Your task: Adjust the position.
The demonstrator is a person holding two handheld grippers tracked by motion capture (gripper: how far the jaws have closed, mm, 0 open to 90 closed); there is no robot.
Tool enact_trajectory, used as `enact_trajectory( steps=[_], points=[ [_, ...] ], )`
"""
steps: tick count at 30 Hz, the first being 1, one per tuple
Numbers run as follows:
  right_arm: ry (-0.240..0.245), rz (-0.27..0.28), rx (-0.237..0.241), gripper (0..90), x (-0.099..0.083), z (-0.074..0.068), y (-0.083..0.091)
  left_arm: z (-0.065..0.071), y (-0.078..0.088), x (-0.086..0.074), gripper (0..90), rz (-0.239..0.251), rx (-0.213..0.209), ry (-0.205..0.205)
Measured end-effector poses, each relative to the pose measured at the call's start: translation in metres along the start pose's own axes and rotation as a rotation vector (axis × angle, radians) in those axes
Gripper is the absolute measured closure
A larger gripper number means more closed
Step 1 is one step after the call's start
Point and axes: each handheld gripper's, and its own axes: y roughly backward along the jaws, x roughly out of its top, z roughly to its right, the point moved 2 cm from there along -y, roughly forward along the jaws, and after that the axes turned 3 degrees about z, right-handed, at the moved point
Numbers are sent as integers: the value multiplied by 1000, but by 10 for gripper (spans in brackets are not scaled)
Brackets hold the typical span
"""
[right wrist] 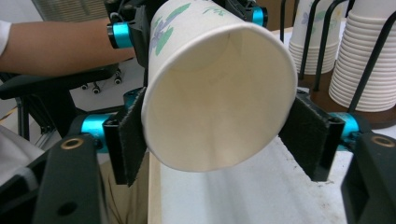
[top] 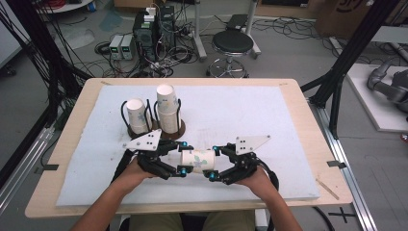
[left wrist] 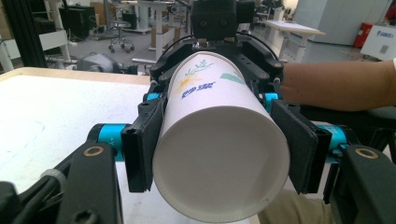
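A white paper cup [top: 197, 161] with a green and blue print lies on its side in the air, near the table's front edge. My left gripper [top: 183, 158] is shut on its base end, and in the left gripper view both pads [left wrist: 140, 144] press the cup [left wrist: 219, 177] with its closed bottom facing the camera. My right gripper [top: 212, 163] is shut on the rim end. In the right gripper view the cup's open mouth [right wrist: 219, 102] sits between the pads [right wrist: 128, 140], with the left gripper behind it.
Two stacks of paper cups [top: 137, 115] [top: 167, 108] stand upside down in a wire holder on a brown base [top: 180, 129], just behind the grippers. A white mat [top: 250, 115] covers the wooden table [top: 308, 120]. A stool [top: 232, 44] and computer boxes [top: 144, 31] sit on the floor beyond.
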Motion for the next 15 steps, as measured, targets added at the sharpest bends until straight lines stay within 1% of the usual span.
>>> enact_trajectory(
  steps=[4,6,8,9,12,13,15],
  points=[
    [4,17,-9,337,2,0,1,0,1,0,371,12,6,23],
    [2,19,-7,344,3,-1,2,0,1,0,370,8,8,27],
    [1,21,-6,357,3,-1,2,1,1,0,365,-1,24,33],
    [-1,17,0,360,3,-1,2,1,0,0,346,-6,32,37],
    [-2,12,2,360,2,-1,2,0,-2,-1,241,-33,75,77],
    [3,11,-2,360,2,-1,2,1,-3,-2,211,-46,97,85],
    [0,0,1,362,2,-1,2,1,-3,-2,183,-66,113,93]
  ],
)
